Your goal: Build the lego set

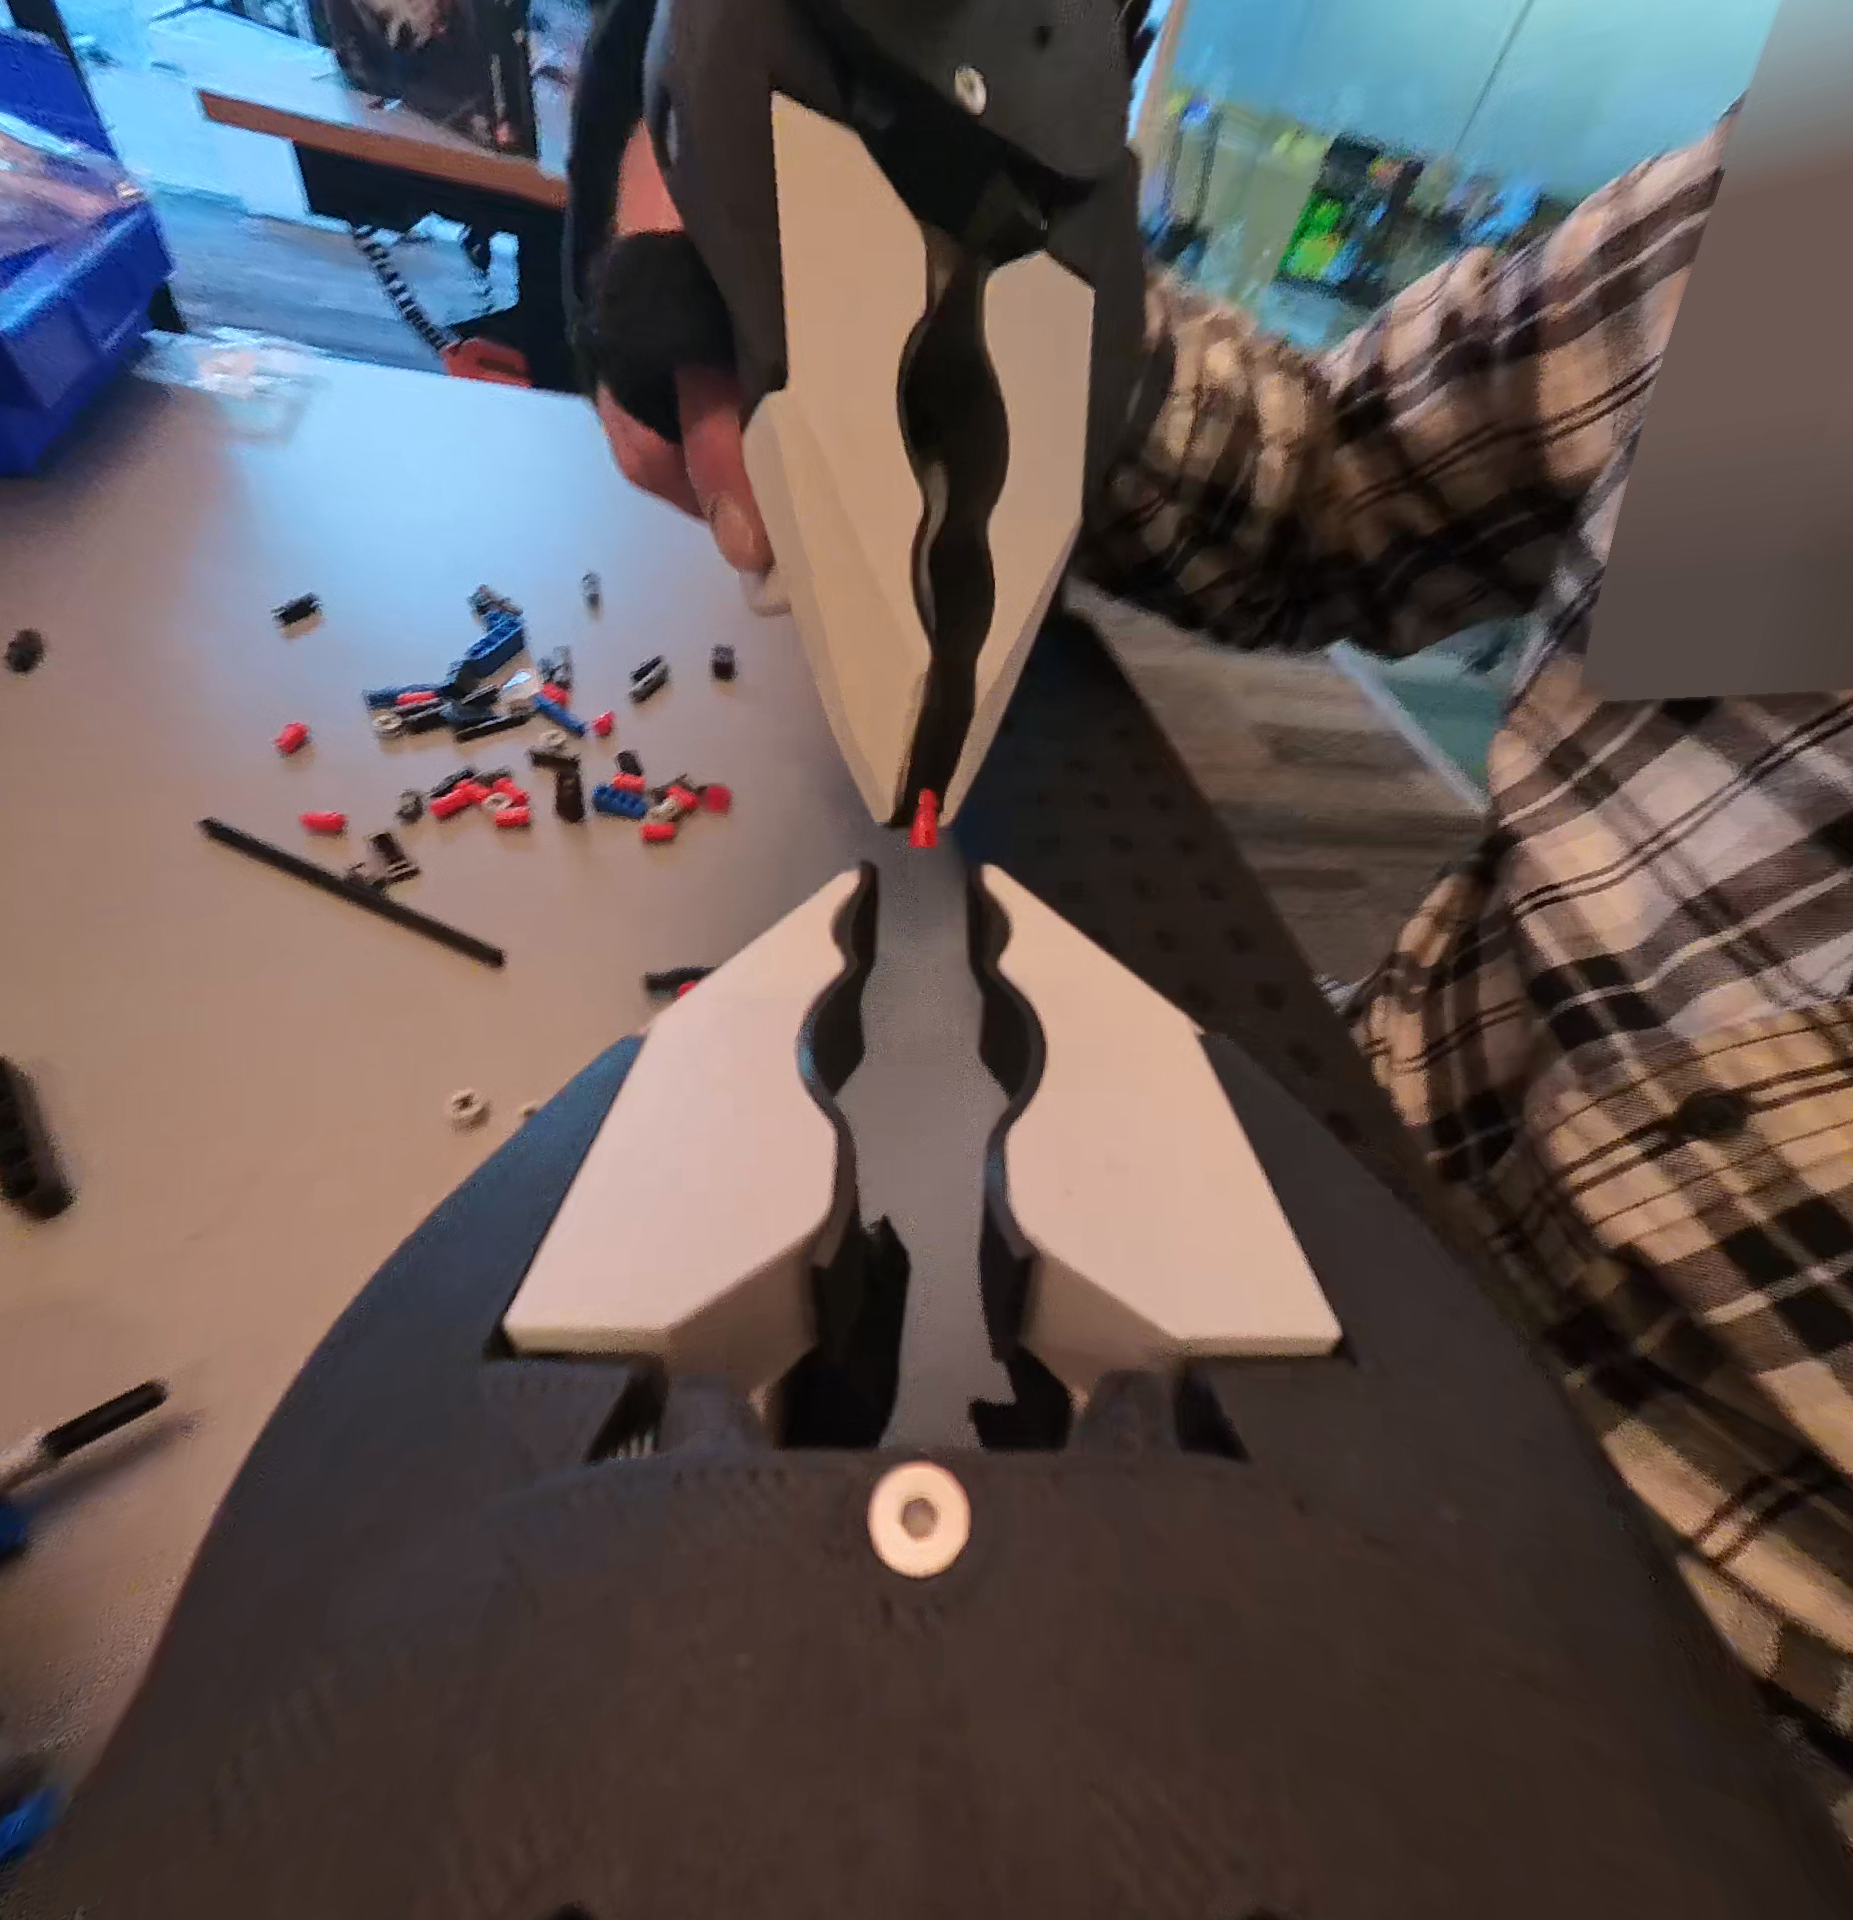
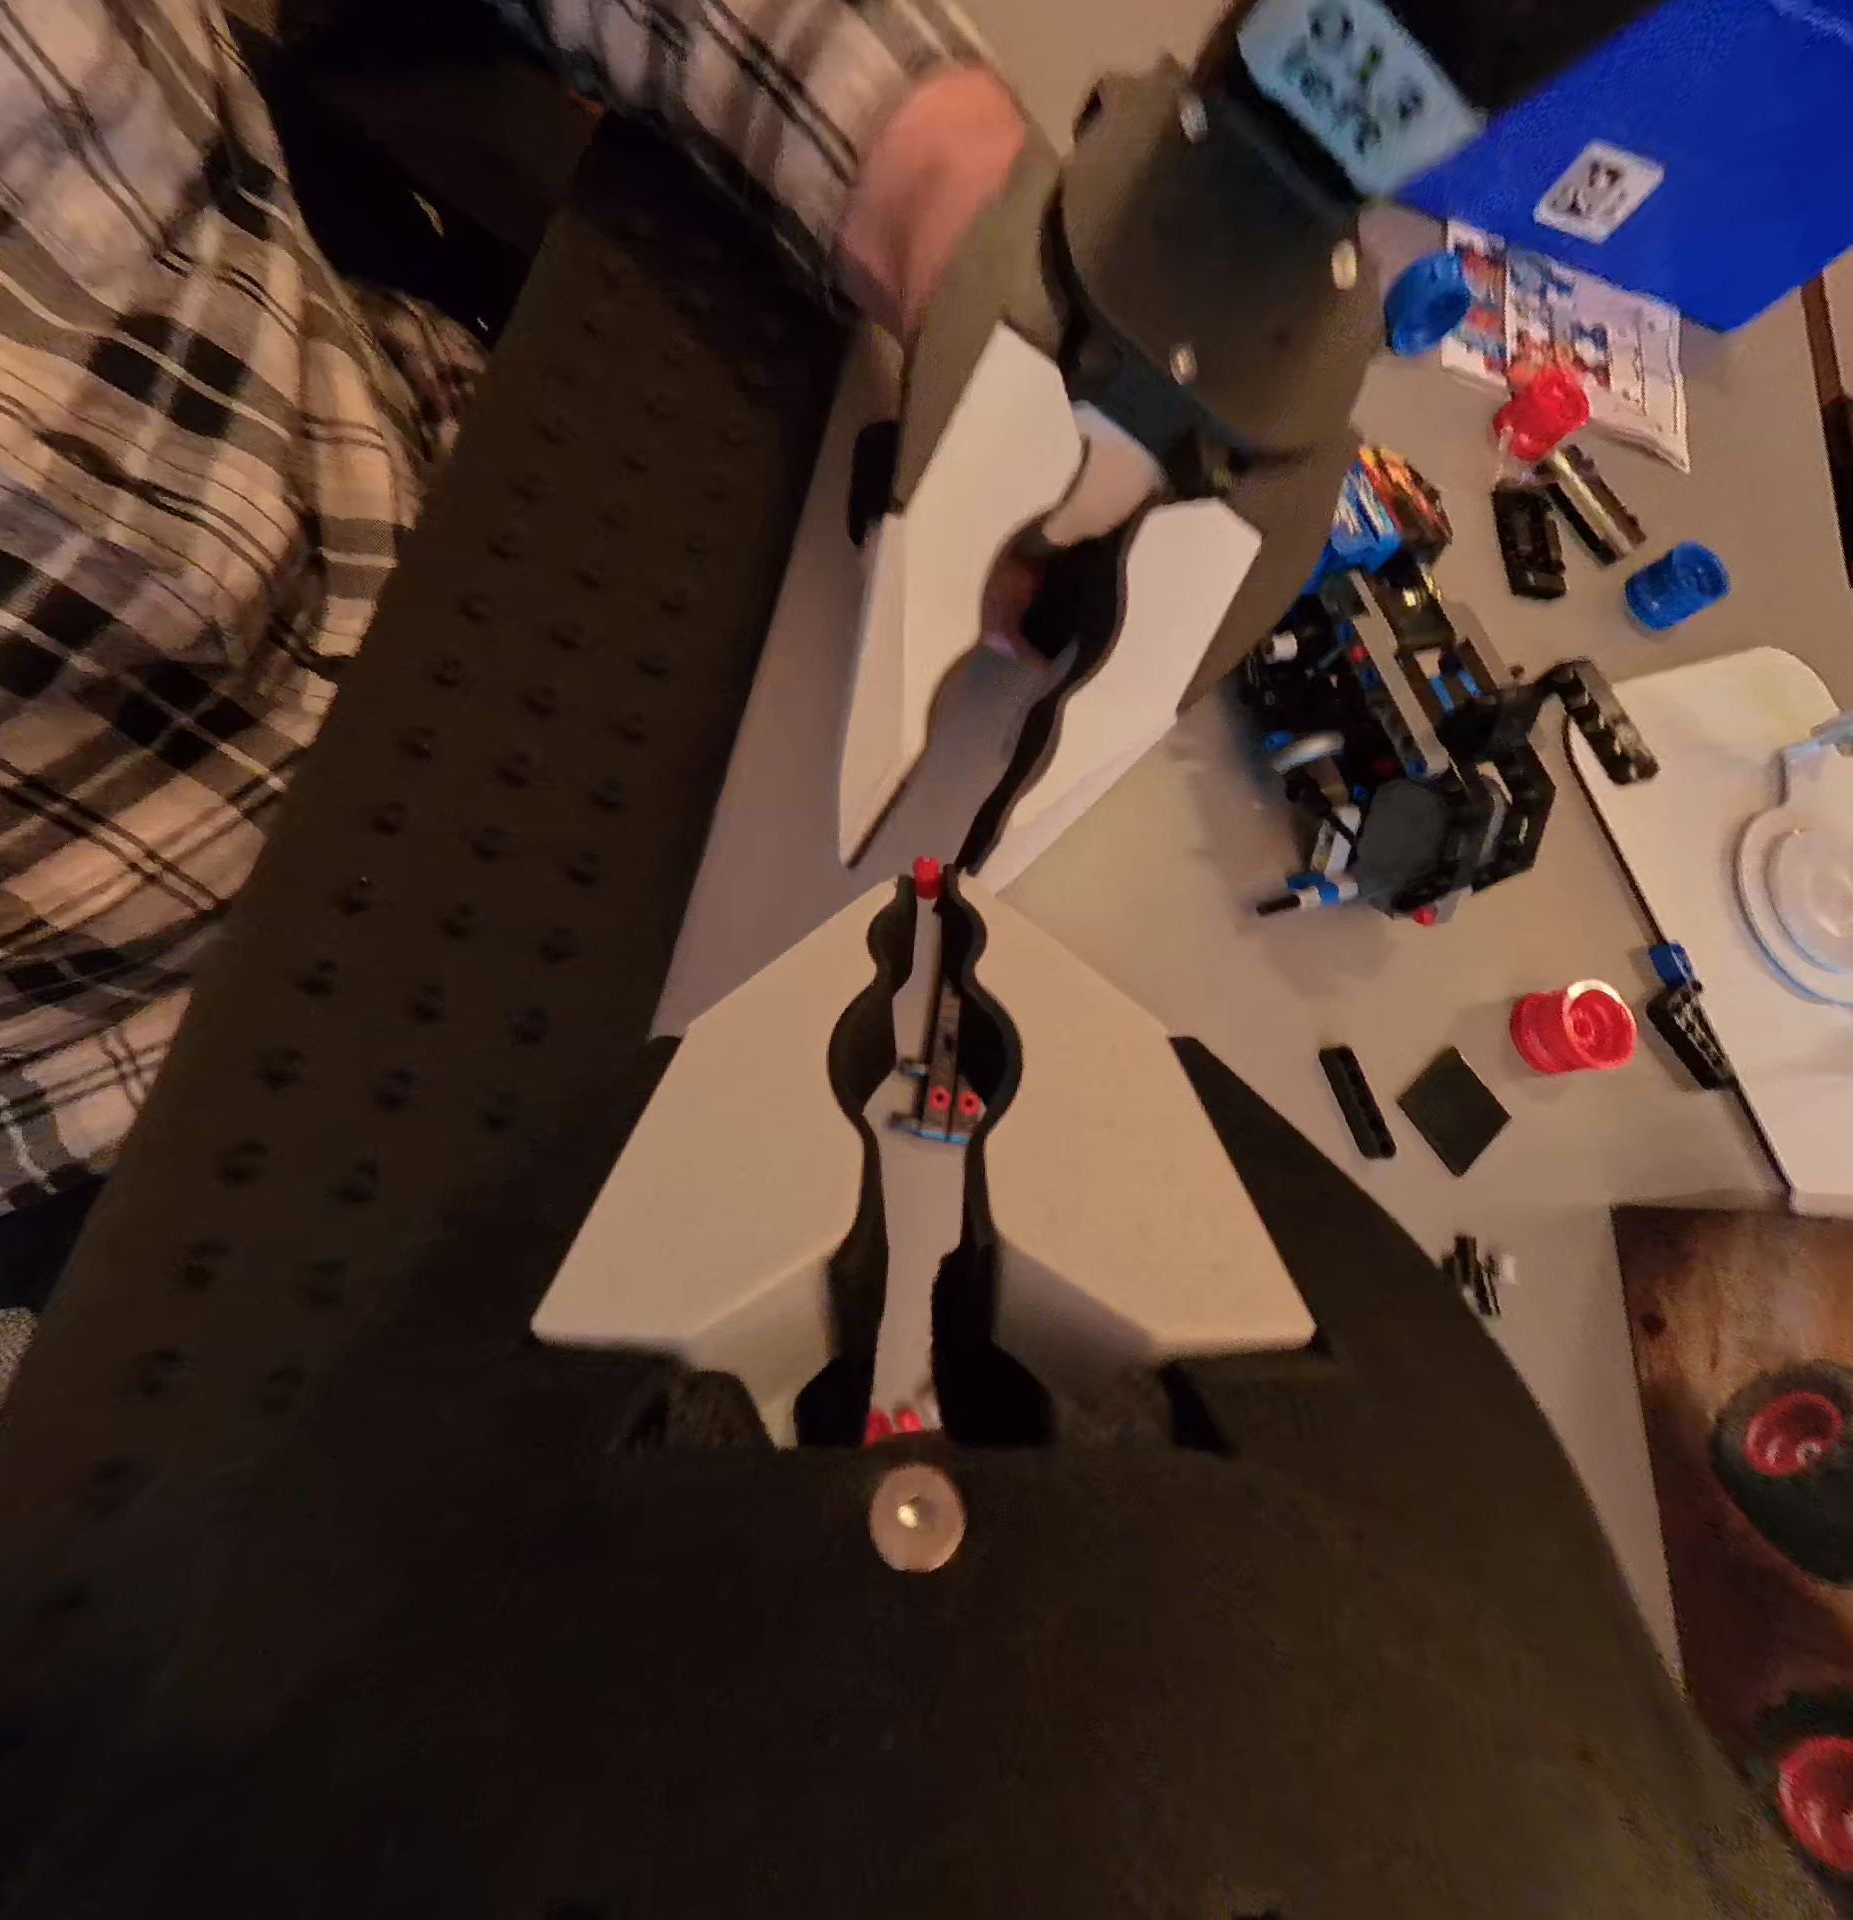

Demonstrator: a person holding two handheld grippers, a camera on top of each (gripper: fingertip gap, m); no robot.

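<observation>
My right gripper (image 2: 927, 891) is shut at its tips on a small red pin (image 2: 927, 876). A thin black beam with red pins (image 2: 943, 1039) shows in the gap behind the tips; I cannot tell whether it is held. In the left wrist view the right gripper (image 1: 920, 800) comes down from above with the red pin (image 1: 924, 823) sticking out of its tips. My left gripper (image 1: 927, 878) is open and empty, tip to tip with the right one, just short of the pin. It also shows in the right wrist view (image 2: 917, 857).
Loose red, blue and black pieces (image 1: 548, 727) and a long black axle (image 1: 350, 894) lie on the grey table. A partly built vehicle (image 2: 1410, 727), red wheel hub (image 2: 1571, 1029), blue hub (image 2: 1675, 587), booklet (image 2: 1566, 332) and white tray (image 2: 1732, 1122) lie right. A blue bin (image 1: 49, 312) stands far left. My left and right fingertips are right by each other. Both grippers' tips are roughly 15 centimeters from the long black axle (image 1: 350, 894).
</observation>
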